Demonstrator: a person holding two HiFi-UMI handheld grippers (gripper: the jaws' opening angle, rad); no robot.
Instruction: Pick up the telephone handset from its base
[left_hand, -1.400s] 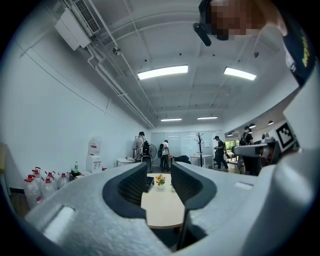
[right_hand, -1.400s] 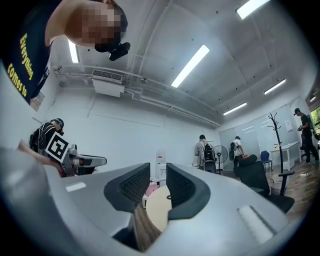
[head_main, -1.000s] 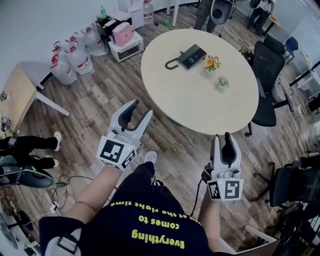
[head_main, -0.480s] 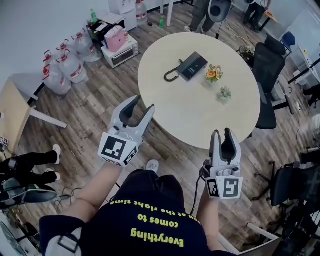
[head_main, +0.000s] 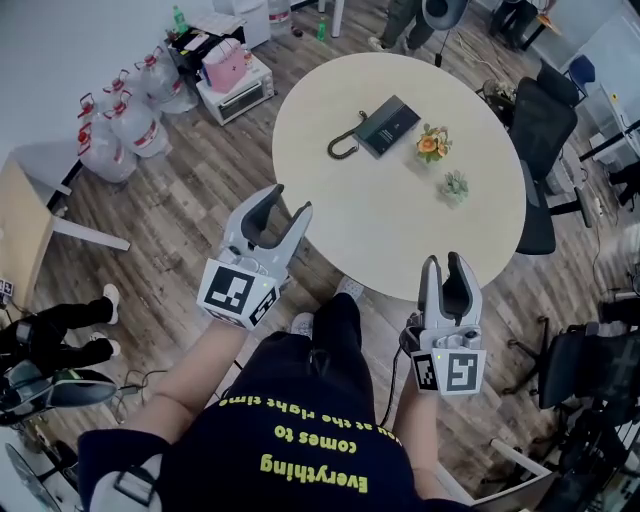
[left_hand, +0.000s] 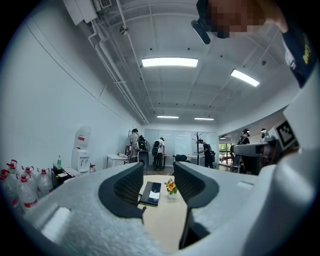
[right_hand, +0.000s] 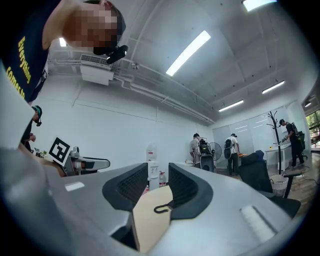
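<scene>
The dark telephone lies on the far half of the round beige table, its curled cord looping out to the left. In the left gripper view the telephone shows small between the jaws, far ahead. My left gripper is open and empty, its tips at the table's near left edge. My right gripper is open and empty too, just off the near right edge. The right gripper view shows the table top and the cord between that gripper's jaws.
An orange flower pot and a small green plant stand right of the telephone. Several water bottles and a microwave sit on the floor at left. A black office chair stands right of the table. People stand at the back.
Both grippers have moved forward toward the table, which now lies closer to their tips. The person has stepped nearer. The jaws look the same.
</scene>
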